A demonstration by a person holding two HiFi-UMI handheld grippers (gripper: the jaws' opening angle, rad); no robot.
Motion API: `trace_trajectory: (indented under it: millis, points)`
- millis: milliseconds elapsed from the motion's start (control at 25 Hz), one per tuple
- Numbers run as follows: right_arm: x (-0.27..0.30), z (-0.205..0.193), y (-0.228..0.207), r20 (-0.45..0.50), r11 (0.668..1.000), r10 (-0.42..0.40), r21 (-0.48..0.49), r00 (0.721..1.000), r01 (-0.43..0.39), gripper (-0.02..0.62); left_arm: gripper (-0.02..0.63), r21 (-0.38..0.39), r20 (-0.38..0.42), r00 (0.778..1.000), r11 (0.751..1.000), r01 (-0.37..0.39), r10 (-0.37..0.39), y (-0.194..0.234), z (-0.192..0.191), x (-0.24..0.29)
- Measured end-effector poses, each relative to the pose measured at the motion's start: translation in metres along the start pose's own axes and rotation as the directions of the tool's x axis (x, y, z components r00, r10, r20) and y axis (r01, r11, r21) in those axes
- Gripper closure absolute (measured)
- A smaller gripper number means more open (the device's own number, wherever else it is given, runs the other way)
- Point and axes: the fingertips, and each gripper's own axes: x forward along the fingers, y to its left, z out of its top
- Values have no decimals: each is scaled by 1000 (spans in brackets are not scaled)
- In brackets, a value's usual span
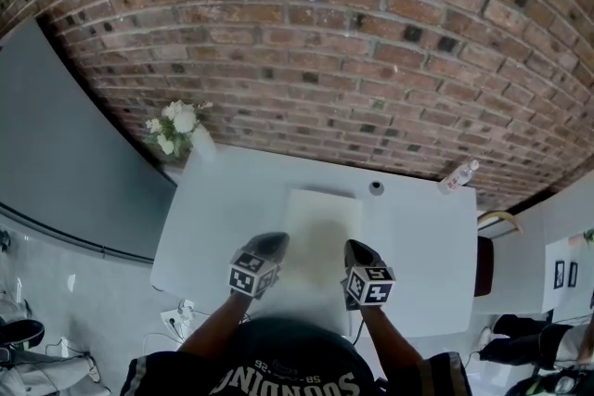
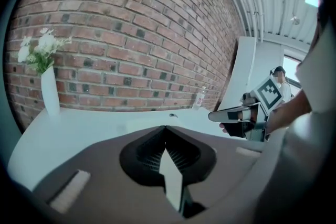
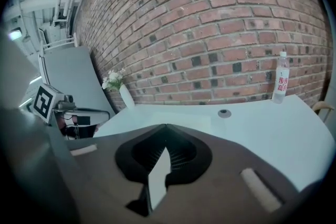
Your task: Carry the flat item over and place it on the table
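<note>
Both grippers clamped on one object: a pale cream, thin, flat rectangular sheet [image 1: 320, 232] that stretches away from the person across the white rectangular table [image 1: 418, 255], set against a red brick wall [image 1: 306, 32]. Left gripper [image 1: 277, 243] pinches the near left edge and right gripper [image 1: 355, 249] the near right edge. In the left gripper view the left gripper [image 2: 167, 139] has its jaws pressed together on a white sliver of the sheet [image 2: 171, 178]; same in the right gripper view, right gripper [image 3: 166, 138] closed on a sliver [image 3: 157, 181]. Far end of the sheet looks to lie on or low over the tabletop; contact cannot be told. Judged step: sheet over the table, two-handed hold on the near edge, placement not finished. Next move likely calls for matched hands, level near edge, an even lowering, then both pinches let go together so the thin sheet does not skew or buckle. It should stay short of the small dark round object [image 1: 376, 187] beyond its far corner. Nearby: white vase of white flowers [image 1: 178, 130] at the far left corner and a clear plastic bottle [image 3: 282, 84] at the far right. Writing: red characters on the bottle label, too small to read; pale block letters on the person's dark shirt [image 1: 288, 380], upside down, not safely legible; cube markers are black-and-white patterns, no text.
</note>
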Motion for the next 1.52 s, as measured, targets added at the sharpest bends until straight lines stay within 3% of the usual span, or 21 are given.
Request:
trace_trajectory:
  millis: [640,960,1520]
  points:
    - [-35,105,38,237,989,72,-144,969,-38,595,597,166,198,977,985,42,-76,-44,119,-8]
    - [-45,123,38,277,986,70,-167,958,-24,595,597,164,220,972,986,43,-79,-49,130,-11]
    - [-45,115,39,267,986,61,-168,962,-16,597,597,150,206,976,988,37,-68,-43,121,-10]
